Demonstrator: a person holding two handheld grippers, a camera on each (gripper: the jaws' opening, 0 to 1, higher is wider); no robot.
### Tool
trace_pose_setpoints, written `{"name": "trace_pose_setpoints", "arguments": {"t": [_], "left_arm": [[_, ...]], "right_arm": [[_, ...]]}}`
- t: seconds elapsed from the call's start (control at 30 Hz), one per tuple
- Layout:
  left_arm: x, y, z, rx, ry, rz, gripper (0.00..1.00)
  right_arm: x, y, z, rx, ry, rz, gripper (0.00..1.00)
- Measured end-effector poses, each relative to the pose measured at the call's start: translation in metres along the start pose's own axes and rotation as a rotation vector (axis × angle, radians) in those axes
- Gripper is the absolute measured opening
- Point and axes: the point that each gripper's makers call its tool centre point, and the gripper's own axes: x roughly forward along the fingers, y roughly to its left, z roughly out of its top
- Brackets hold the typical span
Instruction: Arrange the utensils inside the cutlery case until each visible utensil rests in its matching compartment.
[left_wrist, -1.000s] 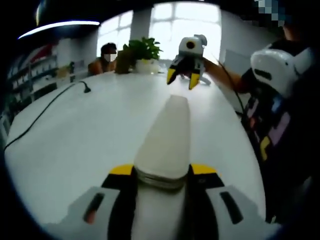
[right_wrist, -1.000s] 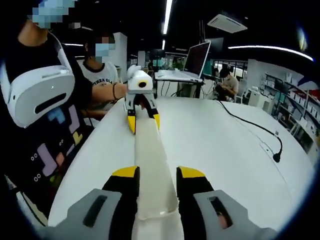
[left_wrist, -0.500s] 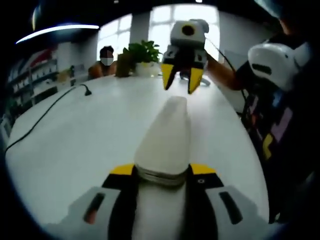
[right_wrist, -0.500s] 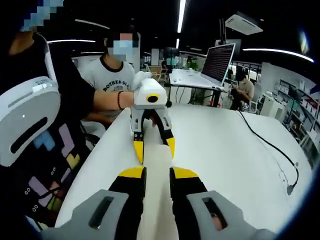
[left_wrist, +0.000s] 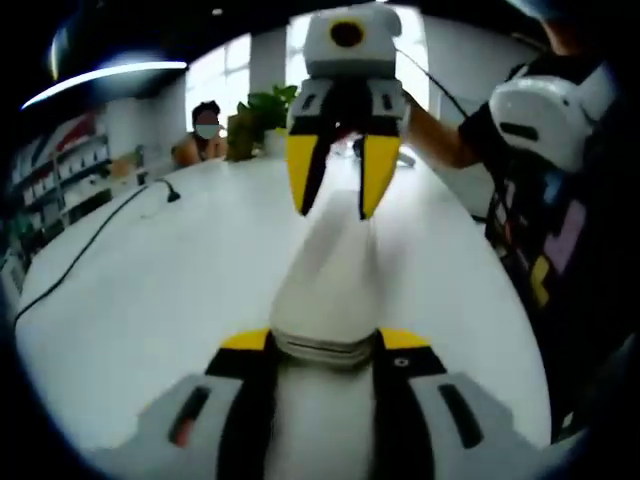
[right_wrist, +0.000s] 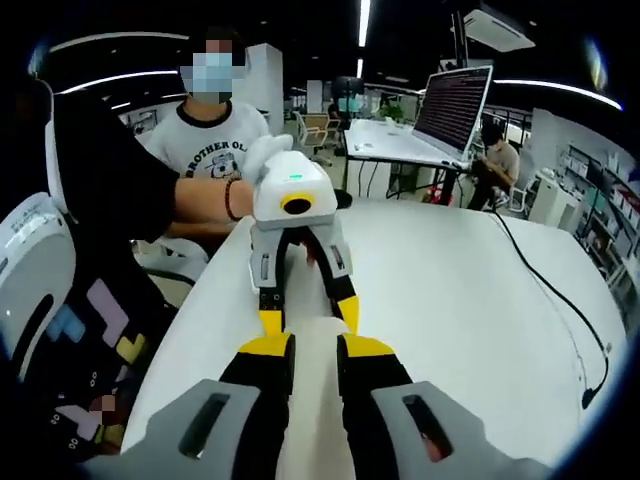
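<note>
A long, off-white cutlery case (left_wrist: 330, 270) lies lengthwise over the white table (left_wrist: 150, 290). My left gripper (left_wrist: 325, 340) is shut on its near end in the left gripper view. At the far end, my right gripper (left_wrist: 333, 205) comes down from above, its yellow fingers on either side of the case's tip. In the right gripper view, my right gripper (right_wrist: 315, 350) has its jaws drawn in tight on the case (right_wrist: 312, 400). Just beyond it my left gripper (right_wrist: 308, 322) faces it, held by a hand. The case is closed, so any utensils are hidden.
A black cable (left_wrist: 90, 235) runs across the table's left side. A potted plant (left_wrist: 265, 110) and a seated person (left_wrist: 205, 125) are at the far end. The person holding the grippers stands along the table's edge (left_wrist: 560, 200). A laptop (right_wrist: 455, 100) sits on another desk.
The two grippers have come much closer together along the case. The right gripper's jaws have narrowed onto the case, and its fingers now straddle the far tip.
</note>
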Motion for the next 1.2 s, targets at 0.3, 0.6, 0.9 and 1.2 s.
{"name": "trace_pose_setpoints", "arguments": {"t": [0.3, 0.6, 0.9, 1.2], "left_arm": [[-0.002, -0.005, -0.001, 0.022, -0.008, -0.003, 0.41], [-0.001, -0.005, 0.002, 0.010, -0.038, -0.010, 0.40], [0.000, -0.004, 0.005, 0.009, -0.043, -0.010, 0.40], [0.001, -0.003, 0.007, 0.007, -0.048, -0.007, 0.40]], "right_arm": [[0.011, -0.005, -0.008, -0.063, 0.118, 0.005, 0.14], [0.022, -0.001, -0.017, -0.075, 0.200, 0.020, 0.13], [-0.020, -0.008, -0.035, -0.015, 0.139, -0.010, 0.25], [-0.031, -0.009, -0.060, -0.023, 0.153, -0.039, 0.49]]}}
